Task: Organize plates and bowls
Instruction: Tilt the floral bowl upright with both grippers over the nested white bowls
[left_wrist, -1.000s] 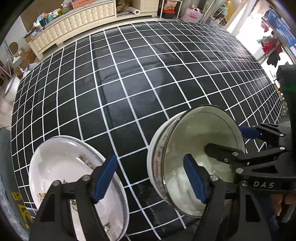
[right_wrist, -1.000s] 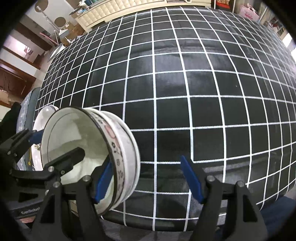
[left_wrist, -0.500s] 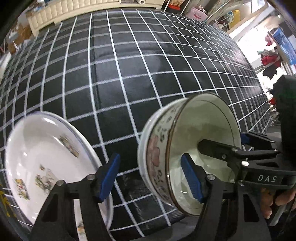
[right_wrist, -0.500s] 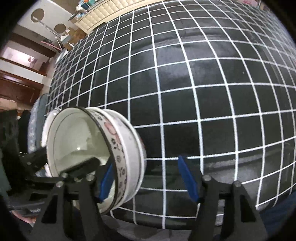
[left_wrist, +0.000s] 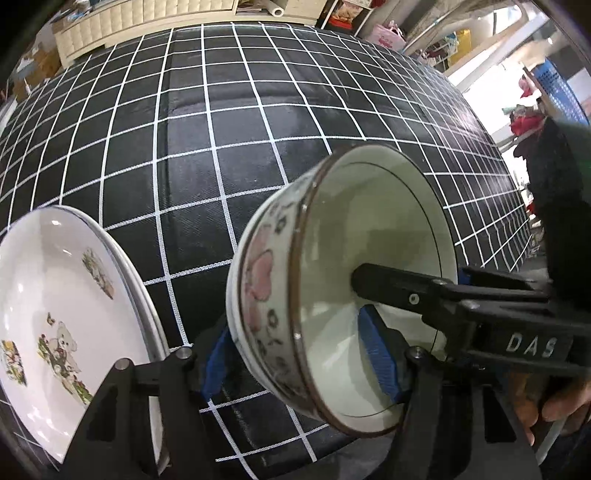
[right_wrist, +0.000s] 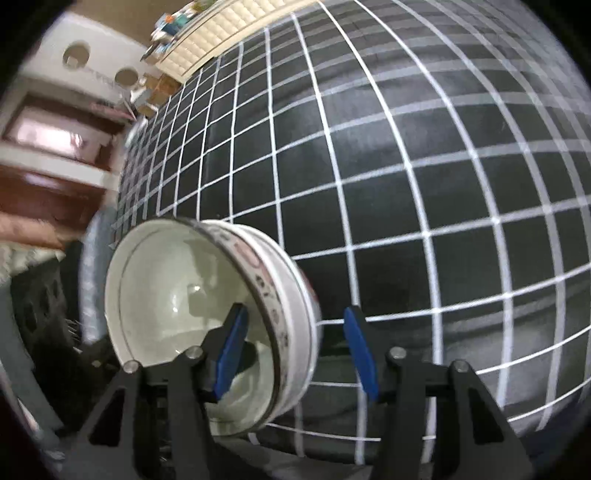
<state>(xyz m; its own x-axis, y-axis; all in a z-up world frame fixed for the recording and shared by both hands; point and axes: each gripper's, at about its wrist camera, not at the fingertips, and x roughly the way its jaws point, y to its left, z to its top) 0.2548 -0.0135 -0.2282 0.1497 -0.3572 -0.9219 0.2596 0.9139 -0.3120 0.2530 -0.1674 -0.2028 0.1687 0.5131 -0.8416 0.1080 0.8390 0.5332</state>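
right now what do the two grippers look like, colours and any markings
Both are black, angular plastic frames with silver screw heads at the joints and blue pads lining the fingers. The right gripper, seen from the left wrist view, carries raised white letters "DAS". The left gripper shows no readable marking.

My near edge is crowded: white floral ceramic bowl (left_wrist: 332, 280) tipped on its side between both my grippers, white bear-print plate (left_wrist: 62, 317) just left. Black grid-lined tablecloth (left_wrist: 229, 122) beyond is open all the way back.
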